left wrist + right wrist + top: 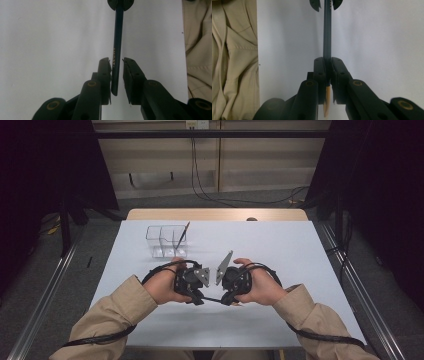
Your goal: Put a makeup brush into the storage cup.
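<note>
Left gripper view: dark pencil running straight up the middle, blunt end sitting between the two black jaws of the left claw, jaws standing slightly apart, one pad close against the shaft, the other leaving a thin gap, not pinching. Gold lettering showing along the shaft.

Right gripper view: same pencil being pinched by the right claw, jaws pressed together on it, bare wooden tip poking out below the pads toward the camera.

High view: pencil hanging level just above the white table, bridging left claw and right claw, both facing each other near the table's front edge. Tan sleeves coming in from below. Farther back on the table, clear box with compartments standing, another pencil leaning in it.
</note>
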